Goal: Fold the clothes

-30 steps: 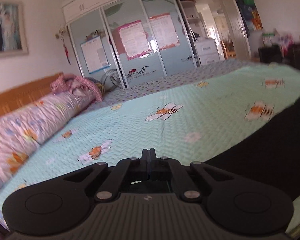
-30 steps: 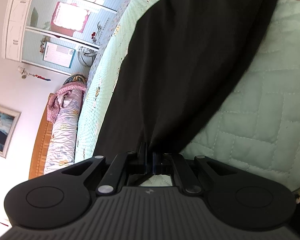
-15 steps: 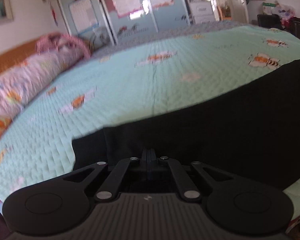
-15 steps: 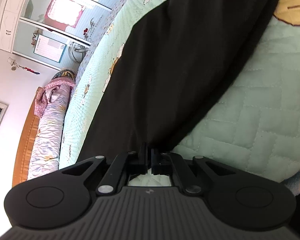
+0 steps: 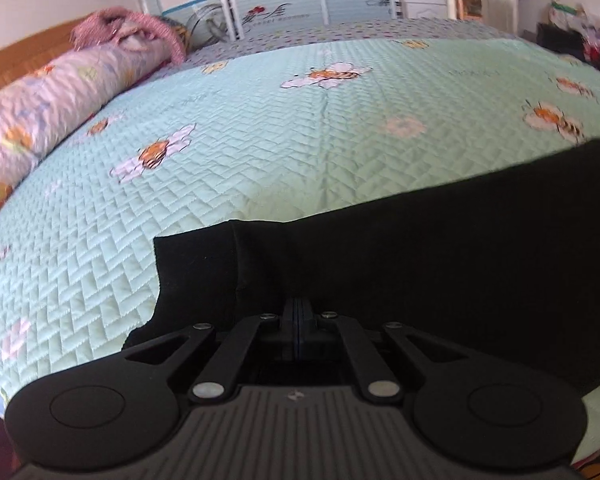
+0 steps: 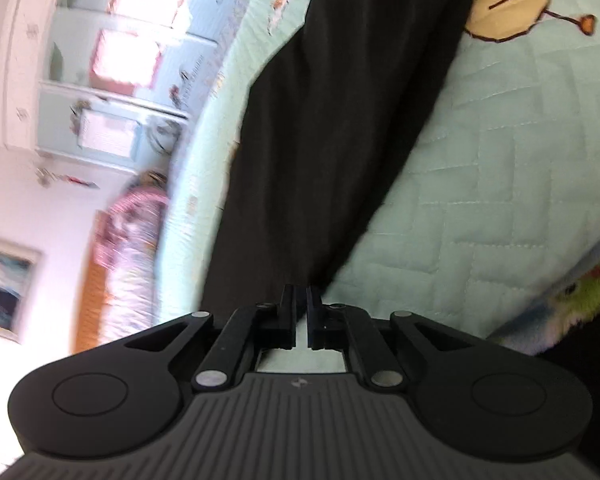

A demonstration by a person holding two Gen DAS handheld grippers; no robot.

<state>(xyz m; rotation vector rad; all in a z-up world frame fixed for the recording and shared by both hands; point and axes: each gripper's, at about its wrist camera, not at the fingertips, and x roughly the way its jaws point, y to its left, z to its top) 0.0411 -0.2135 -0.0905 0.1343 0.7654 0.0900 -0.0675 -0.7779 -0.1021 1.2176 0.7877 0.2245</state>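
Your black garment (image 5: 420,264) lies flat on the mint quilt (image 5: 260,140), along the near edge of the quilt. Its long axis runs sideways across the quilt; one end points toward the rolled duvet (image 5: 40,120). Your left gripper (image 5: 297,310) has its jaws pressed together over the garment; whether cloth is pinched between them, I cannot tell. Your right gripper (image 6: 300,304) is opening, a narrow gap between its jaws at the edge of the garment (image 6: 340,120).
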